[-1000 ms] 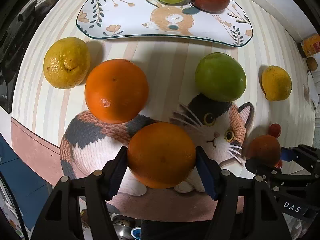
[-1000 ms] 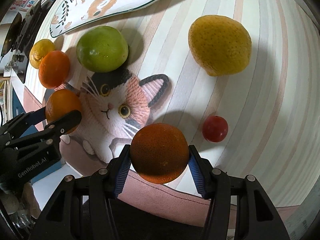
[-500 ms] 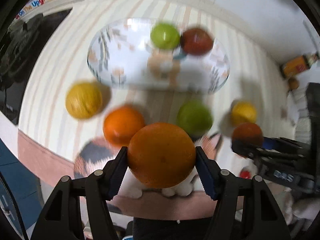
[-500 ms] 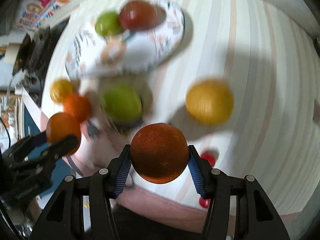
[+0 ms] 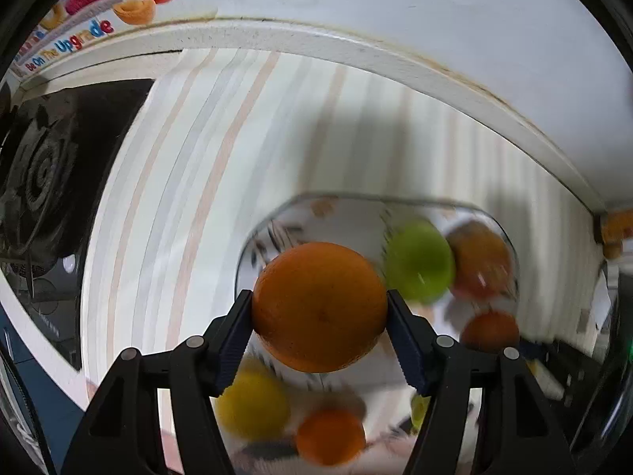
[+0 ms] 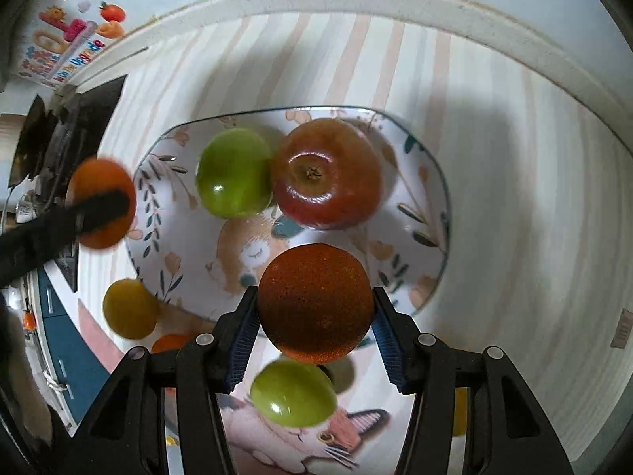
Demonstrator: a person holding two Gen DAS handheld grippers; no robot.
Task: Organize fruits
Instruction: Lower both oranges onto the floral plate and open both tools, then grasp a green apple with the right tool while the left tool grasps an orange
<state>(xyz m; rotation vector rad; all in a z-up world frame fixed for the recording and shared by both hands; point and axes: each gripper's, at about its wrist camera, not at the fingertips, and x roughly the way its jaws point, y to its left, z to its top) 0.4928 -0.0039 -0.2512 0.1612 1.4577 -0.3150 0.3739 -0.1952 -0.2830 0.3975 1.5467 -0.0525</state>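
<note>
My left gripper (image 5: 319, 316) is shut on an orange (image 5: 319, 306) and holds it in the air above the left part of the patterned plate (image 5: 285, 229). My right gripper (image 6: 315, 314) is shut on a darker orange (image 6: 315, 303), raised over the plate's (image 6: 431, 206) near edge. On the plate lie a green apple (image 6: 234, 172) and a red apple (image 6: 327, 172). The left gripper with its orange (image 6: 101, 202) shows at the left of the right wrist view. A green apple (image 6: 293, 392), a lemon (image 6: 128, 308) and an orange (image 5: 330, 435) lie on the cat mat below.
A black stove (image 5: 51, 174) lies at the left of the striped counter. A white raised ledge (image 6: 356, 0) and the wall run along the back. A small orange bottle (image 5: 617, 225) stands at the far right. The cat mat (image 6: 277, 443) covers the near counter.
Both grippers have lifted their oranges off the cat mat and carried them forward to the plate, which now fills the middle of both views.
</note>
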